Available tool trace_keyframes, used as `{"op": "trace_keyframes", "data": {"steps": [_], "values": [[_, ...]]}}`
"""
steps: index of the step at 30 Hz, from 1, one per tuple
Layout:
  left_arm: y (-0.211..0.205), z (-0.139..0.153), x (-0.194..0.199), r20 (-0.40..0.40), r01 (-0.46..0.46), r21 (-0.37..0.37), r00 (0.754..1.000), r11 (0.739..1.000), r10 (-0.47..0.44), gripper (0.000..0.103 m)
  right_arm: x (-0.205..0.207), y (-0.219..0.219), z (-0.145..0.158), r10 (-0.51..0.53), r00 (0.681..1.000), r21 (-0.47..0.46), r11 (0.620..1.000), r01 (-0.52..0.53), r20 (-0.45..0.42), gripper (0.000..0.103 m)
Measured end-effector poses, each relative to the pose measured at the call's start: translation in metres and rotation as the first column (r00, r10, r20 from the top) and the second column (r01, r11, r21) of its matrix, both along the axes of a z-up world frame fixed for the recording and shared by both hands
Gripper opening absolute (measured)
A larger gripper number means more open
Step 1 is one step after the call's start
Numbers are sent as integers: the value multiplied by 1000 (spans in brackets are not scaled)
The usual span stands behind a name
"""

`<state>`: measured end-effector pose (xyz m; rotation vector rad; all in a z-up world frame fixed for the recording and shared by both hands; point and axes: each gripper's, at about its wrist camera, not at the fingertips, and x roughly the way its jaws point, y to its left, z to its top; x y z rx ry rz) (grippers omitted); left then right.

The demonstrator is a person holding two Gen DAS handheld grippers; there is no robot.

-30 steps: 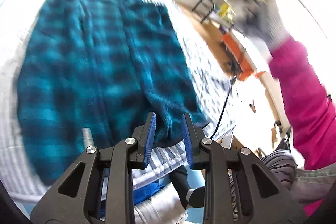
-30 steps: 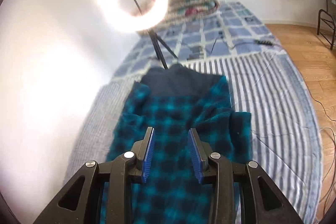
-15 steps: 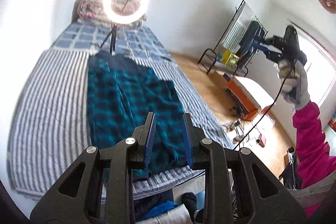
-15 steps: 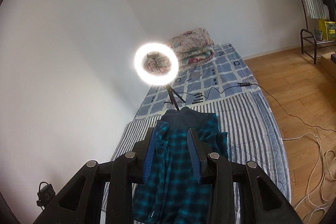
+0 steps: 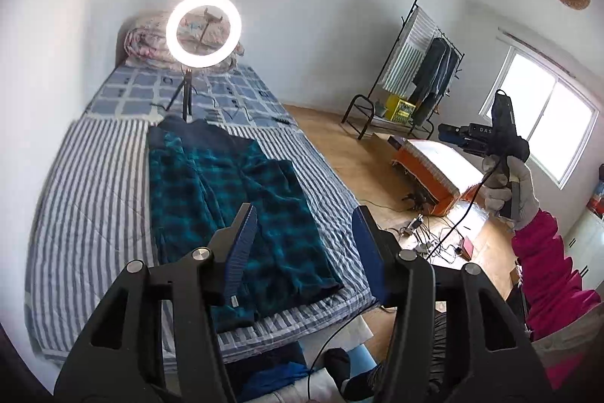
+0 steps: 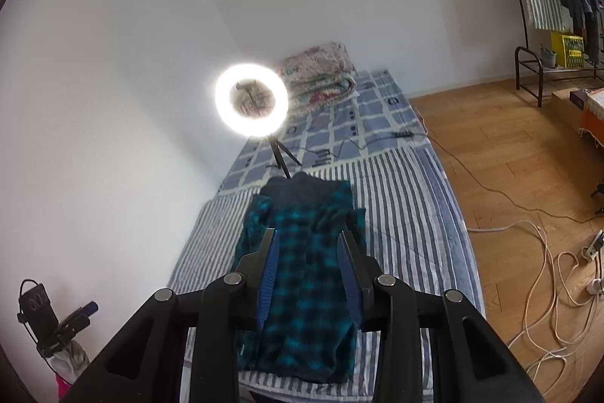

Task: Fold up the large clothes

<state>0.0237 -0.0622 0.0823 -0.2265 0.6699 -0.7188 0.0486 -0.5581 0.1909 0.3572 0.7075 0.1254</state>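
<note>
1. At the far left of the right wrist view we see a small black device [image 6: 33, 304] low against the white wall, with pale digits on its face that look like "100"; we cannot be sure of them.
2. Our left gripper [image 5: 302, 244] is held high over the near end of the bed [image 5: 75, 214]. Its jaws are opening and nothing lies between the blue pads.
3. The teal plaid garment [image 5: 226, 199] lies flat on the striped bedspread, below and ahead of both grippers and apart from them. Its long axis runs away from us, from the near edge of the bed toward the ring light [image 5: 204, 30], with the dark plain end by the tripod.
4. Our right gripper [image 6: 308, 274] is partly open and empty, and looks straight down the garment's length.
5. We judge neither hand clearly nearer. The coming fold turns on that lengthwise lie: each gripper must come down to a near corner of the hem.
6. At the right, our gloved right hand [image 5: 507, 191] holds its gripper up. White letters on that body read roughly "DAS"; the rest is hidden.
</note>
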Motion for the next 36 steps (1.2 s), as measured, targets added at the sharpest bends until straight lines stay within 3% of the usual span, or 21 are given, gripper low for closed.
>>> {"op": "trace_keyframes", "data": {"steps": [6, 10, 16, 22, 24, 26, 27, 28, 31, 34, 36], "values": [[-56, -96, 34, -196, 39, -9, 980, 999, -40, 54, 10, 8, -133, 51, 974, 31, 998, -45, -219, 35], [-97, -154, 52, -288, 83, 22, 955, 996, -73, 54, 24, 23, -225, 118, 925, 96, 991, -89, -361, 35], [-139, -233, 79, -459, 119, 48, 885, 992, -84, 54, 47, 45, -312, 169, 862, 138, 984, -117, -478, 39], [-163, -290, 92, -565, 147, 45, 820, 988, -96, 54, 59, 53, -357, 194, 826, 170, 978, -121, -529, 38], [-169, -301, 95, -582, 160, 46, 807, 986, -103, 53, 61, 55, -363, 212, 825, 193, 973, -128, -524, 28], [-177, -310, 95, -593, 179, 43, 796, 983, -119, 30, 63, 58, -366, 234, 823, 217, 966, -139, -517, 5], [-180, -313, 95, -601, 187, 46, 790, 981, -123, 12, 64, 60, -367, 247, 822, 229, 962, -146, -513, 2], [-182, -315, 95, -607, 185, 41, 785, 982, -123, 8, 64, 62, -364, 246, 824, 216, 964, -154, -510, 2], [-185, -310, 89, -594, 173, 36, 796, 984, -118, 7, 62, 62, -353, 224, 840, 161, 973, -165, -494, 1], [-194, -314, 84, -562, 190, 118, 822, 975, -92, 8, 57, 49, -349, 186, 854, 142, 981, -132, -487, 1], [-198, -322, 82, -563, 198, 146, 822, 969, -83, 8, 56, 44, -360, 178, 842, 152, 982, -116, -510, 1]]}}
